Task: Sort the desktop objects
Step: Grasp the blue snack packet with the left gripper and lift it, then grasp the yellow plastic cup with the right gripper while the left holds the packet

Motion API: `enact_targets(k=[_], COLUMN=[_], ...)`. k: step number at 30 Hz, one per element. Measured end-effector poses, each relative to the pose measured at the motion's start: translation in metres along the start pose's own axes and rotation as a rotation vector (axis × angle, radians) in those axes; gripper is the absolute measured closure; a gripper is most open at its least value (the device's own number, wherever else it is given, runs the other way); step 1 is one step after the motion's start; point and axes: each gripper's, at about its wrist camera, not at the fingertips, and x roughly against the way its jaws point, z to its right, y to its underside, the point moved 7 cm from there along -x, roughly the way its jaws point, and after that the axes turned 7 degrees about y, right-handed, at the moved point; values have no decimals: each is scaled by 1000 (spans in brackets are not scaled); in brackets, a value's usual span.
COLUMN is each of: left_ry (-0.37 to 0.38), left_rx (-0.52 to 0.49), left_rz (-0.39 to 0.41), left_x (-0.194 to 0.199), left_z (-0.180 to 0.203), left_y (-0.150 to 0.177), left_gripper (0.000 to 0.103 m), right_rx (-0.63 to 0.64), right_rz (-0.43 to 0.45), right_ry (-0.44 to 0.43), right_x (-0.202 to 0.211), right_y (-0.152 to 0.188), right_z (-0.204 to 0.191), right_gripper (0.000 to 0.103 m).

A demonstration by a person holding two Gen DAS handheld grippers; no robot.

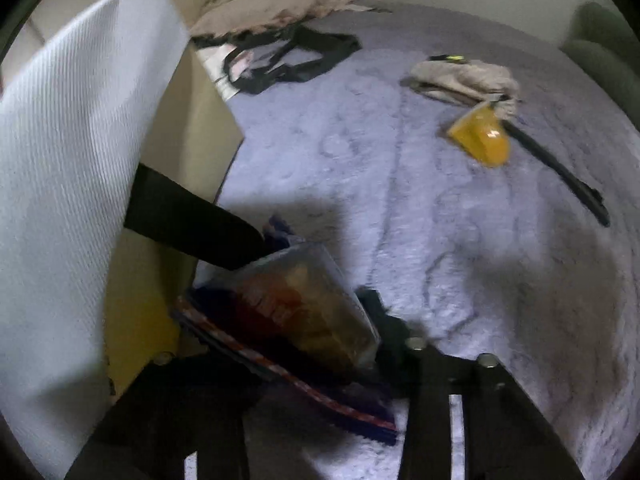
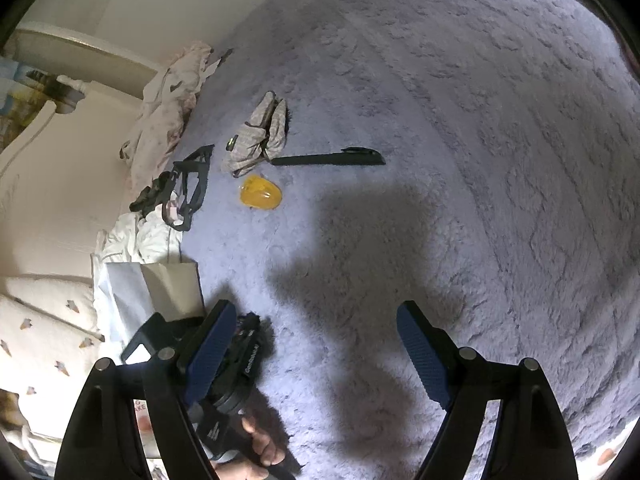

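Transparent plastic packet [image 1: 308,304] sat clamped in the left tool [image 1: 320,320] beside the white paper bag [image 1: 72,168], so bagging seemed underway; next, lowering it inside. From the right wrist, the right tool [image 2: 316,344] hung released above the purple carpet [image 2: 460,160], the yellow object [image 2: 261,197] well apart.
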Motion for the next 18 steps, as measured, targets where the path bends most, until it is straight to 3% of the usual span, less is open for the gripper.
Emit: enact_targets(k=[9,18], left_ry=[66,34], left_rx=[-42,-94], left_rz=[73,127], left_x=[31,43], left_z=[-49,-118], left_y=[-28,-55], left_gripper=[66,66], right_rx=[41,177], right_rz=[23,137], right_ry=[4,26], right_x=[-6,-3], right_y=[-2,-19], right_z=[-7,-28], right_gripper=[21,21])
